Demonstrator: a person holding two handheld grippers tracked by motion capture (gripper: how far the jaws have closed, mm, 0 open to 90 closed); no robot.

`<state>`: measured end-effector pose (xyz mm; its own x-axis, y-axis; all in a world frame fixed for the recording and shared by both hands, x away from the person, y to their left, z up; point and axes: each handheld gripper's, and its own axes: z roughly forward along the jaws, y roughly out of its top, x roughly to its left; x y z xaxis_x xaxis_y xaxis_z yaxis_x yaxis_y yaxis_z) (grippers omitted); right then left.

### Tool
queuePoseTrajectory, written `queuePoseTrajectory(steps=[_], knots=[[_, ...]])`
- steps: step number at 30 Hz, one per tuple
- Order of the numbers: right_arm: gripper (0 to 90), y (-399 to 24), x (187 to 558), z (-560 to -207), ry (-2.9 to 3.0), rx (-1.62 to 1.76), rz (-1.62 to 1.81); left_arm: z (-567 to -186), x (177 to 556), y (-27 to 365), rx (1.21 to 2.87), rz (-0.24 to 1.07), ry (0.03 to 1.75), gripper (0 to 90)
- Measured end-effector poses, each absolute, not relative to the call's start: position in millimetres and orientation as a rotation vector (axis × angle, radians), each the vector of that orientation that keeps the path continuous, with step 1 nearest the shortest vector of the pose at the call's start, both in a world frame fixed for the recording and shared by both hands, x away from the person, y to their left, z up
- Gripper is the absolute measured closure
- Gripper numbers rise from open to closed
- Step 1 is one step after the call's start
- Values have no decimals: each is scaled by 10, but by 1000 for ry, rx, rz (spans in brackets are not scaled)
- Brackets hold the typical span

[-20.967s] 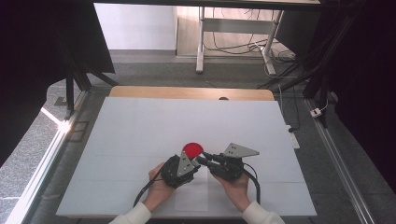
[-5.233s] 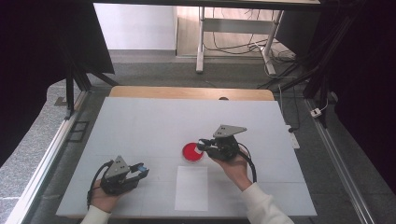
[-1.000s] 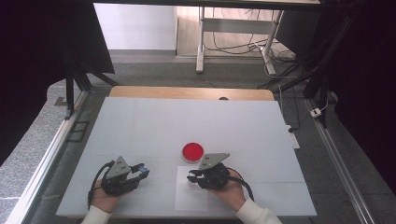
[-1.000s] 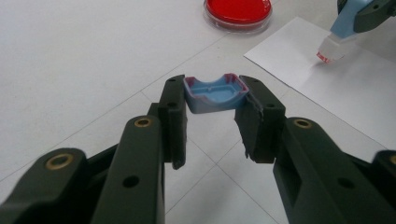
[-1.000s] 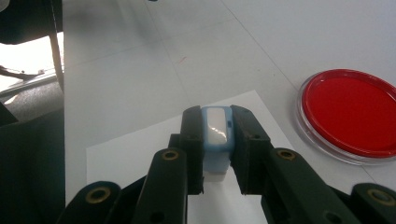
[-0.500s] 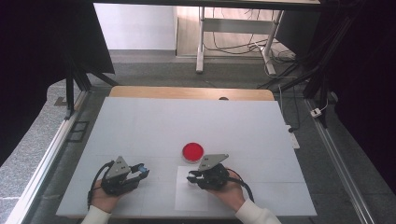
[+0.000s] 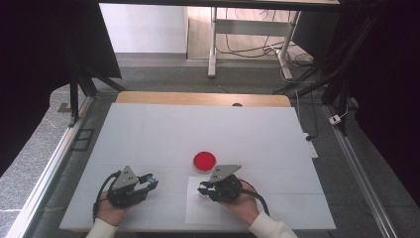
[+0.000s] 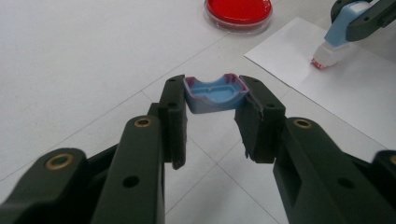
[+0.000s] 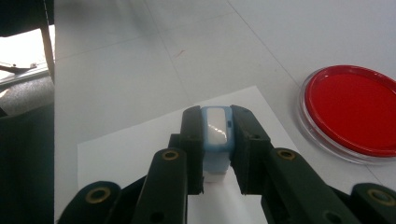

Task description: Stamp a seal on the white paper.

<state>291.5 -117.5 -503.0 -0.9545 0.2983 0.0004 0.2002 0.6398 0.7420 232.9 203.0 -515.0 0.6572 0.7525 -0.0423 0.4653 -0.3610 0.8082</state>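
High view puts the sheet of white paper (image 7: 210, 206) at the near edge of the worktop (image 7: 148, 134), and everything else sits around it. The right hand-held gripper (image 7: 204, 188) pinches a blue stamp (image 9: 216, 133) and presses its red-inked face onto the paper's far left corner. The left hand-held gripper (image 7: 151, 182), well to the left of the paper, clamps the stamp's blue cap (image 8: 214, 92), open side up. A round dish of red ink (image 7: 204, 160) stands just beyond the paper's far edge.

Risks, as I judge them: the paper lies loose, so any sideways drag of the stamp could smear the print or slide the sheet. Lifting off at a tilt could leave a lopsided mark or pull the paper up with it. The cap is gripped only by its ends and could pop out if the jaws ease.

Five seconds ago the right hand-held gripper was at the ink dish; now it is down on the paper. Over the last second both hands match their earlier positions.
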Motion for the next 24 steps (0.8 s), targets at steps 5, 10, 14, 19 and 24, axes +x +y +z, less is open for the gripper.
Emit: queuePoseTrajectory(steps=[5,10,14,19,24], knots=[[747,-1166,2914,-5053,2735,408,1213,-5150,2329,2030,2022,427,945,640],[748,-1163,2910,-5053,2734,394,1204,-5152,2331,2031,2025,427,945,640],[748,-1158,2901,-5050,2733,384,1193,-5151,2330,2031,2024,427,945,640],[749,-1160,2903,-5048,2739,388,1181,-5152,2329,2027,2026,428,945,640],[749,-1146,2895,-5059,2742,385,1158,-5152,2330,2033,2024,427,947,640]])
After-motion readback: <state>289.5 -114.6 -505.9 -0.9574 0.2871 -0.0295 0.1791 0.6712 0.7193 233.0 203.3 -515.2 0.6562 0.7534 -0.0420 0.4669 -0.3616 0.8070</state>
